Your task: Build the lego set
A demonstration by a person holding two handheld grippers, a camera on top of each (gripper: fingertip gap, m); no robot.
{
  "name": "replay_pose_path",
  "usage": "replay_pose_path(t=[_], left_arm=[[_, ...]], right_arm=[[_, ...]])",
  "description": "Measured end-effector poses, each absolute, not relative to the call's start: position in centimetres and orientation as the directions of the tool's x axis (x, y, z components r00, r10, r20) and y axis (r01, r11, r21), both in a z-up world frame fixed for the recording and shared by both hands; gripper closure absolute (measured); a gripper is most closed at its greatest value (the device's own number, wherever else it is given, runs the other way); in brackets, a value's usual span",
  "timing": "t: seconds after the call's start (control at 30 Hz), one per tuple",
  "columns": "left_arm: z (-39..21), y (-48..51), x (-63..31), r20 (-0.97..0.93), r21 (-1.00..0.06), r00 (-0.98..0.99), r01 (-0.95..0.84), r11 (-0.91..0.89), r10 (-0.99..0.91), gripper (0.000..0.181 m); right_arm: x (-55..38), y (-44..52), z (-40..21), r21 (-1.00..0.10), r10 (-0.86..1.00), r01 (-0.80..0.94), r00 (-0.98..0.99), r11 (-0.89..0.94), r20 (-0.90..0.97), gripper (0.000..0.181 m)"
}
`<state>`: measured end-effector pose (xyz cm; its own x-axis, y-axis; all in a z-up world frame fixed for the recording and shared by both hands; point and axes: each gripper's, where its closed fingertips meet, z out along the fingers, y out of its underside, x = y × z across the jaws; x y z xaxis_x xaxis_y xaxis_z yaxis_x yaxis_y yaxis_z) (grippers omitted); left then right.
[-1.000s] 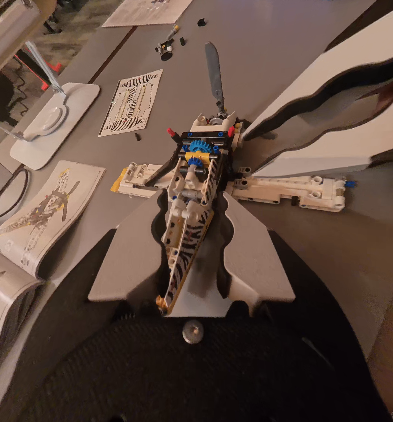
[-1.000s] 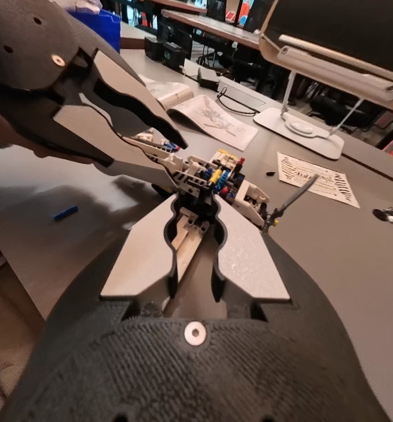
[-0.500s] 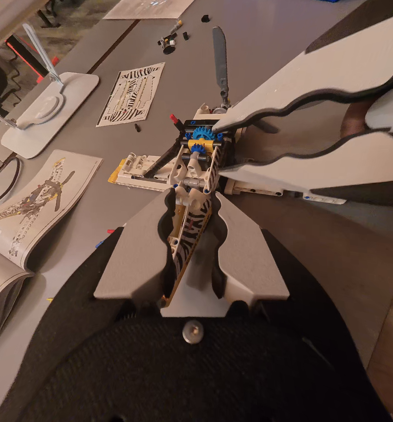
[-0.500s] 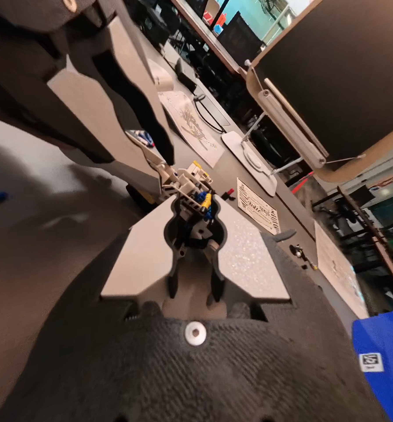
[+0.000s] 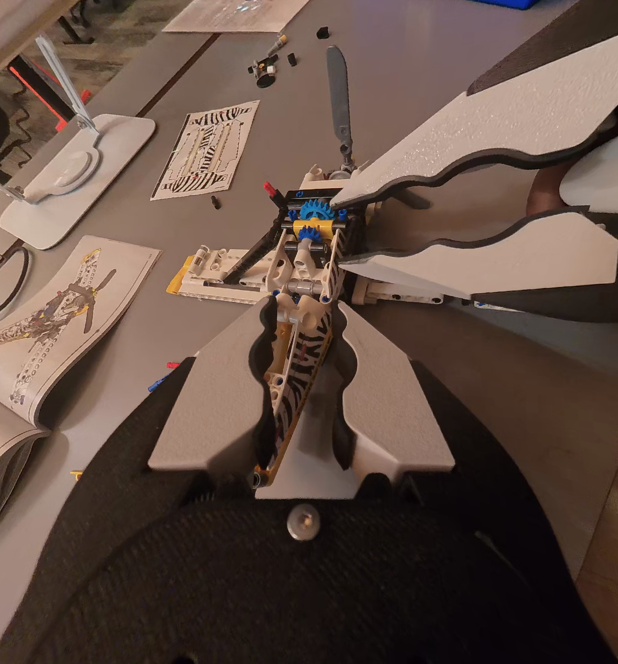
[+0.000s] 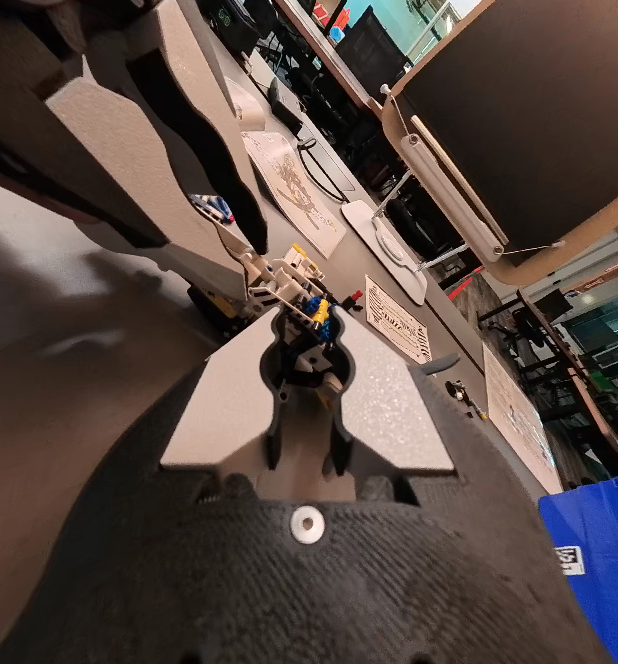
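The lego model (image 5: 311, 251) is a white plane with zebra stripes, blue gears, white wings and a grey propeller blade (image 5: 338, 97). My left gripper (image 5: 302, 312) is shut on its striped tail (image 5: 300, 363). My right gripper (image 5: 336, 233) comes in from the right, its jaws closed on the front body on either side of the gears. In the right wrist view my right gripper (image 6: 305, 319) holds the model's black, blue and yellow front (image 6: 318, 316). The left gripper (image 6: 253, 266) shows at the upper left, on the tail.
On the grey table (image 5: 444, 377) lie a sticker sheet (image 5: 207, 151), an open instruction booklet (image 5: 59, 316), a stand base (image 5: 77, 179), loose small parts (image 5: 264, 68) and stray pins (image 5: 160, 381). A blue bin (image 6: 602, 560) stands at the right. A monitor (image 6: 534, 118) hangs above. Left and right tips are no more than a few centimetres apart.
My right gripper has moved in from the model's right side and closed over the front body by the gears, tilting its view. My left gripper keeps its hold on the tail.
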<state>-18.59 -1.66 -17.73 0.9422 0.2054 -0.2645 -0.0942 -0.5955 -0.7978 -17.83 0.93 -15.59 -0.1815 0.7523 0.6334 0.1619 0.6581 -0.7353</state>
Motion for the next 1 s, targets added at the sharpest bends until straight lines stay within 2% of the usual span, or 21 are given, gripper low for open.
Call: replay_pose_path(t=[0.17,0.3,0.57,0.83,1.0], left_arm=[[-17.7,-1.6,-18.6,-0.280,-0.794,0.937,-0.105,-0.598,0.207,0.151],[-17.7,-1.6,-18.6,-0.286,-0.792,0.936,-0.108,-0.601,0.208,0.151],[-17.7,-0.7,-19.2,-0.267,-0.793,0.944,-0.102,-0.601,0.193,0.152],[-17.6,-0.6,-21.7,-0.297,-0.775,0.920,-0.076,-0.627,0.255,0.147],[-15.8,-1.3,-22.2,-0.240,-0.873,0.887,-0.019,-0.487,0.395,0.147]], right_arm=[[-17.0,0.4,-14.6,-0.747,0.752,0.116,-0.198,0.655,0.628,0.151],[-15.7,2.1,-14.2,-0.780,0.788,0.129,-0.177,0.612,0.589,0.152],[-12.8,7.7,-16.7,-0.895,0.936,0.289,-0.189,0.341,0.295,0.156],[-12.4,8.7,-15.6,-0.948,0.971,0.255,-0.194,0.190,0.142,0.156],[-12.7,8.4,-15.4,-0.950,0.965,0.231,-0.202,0.211,0.165,0.156]])
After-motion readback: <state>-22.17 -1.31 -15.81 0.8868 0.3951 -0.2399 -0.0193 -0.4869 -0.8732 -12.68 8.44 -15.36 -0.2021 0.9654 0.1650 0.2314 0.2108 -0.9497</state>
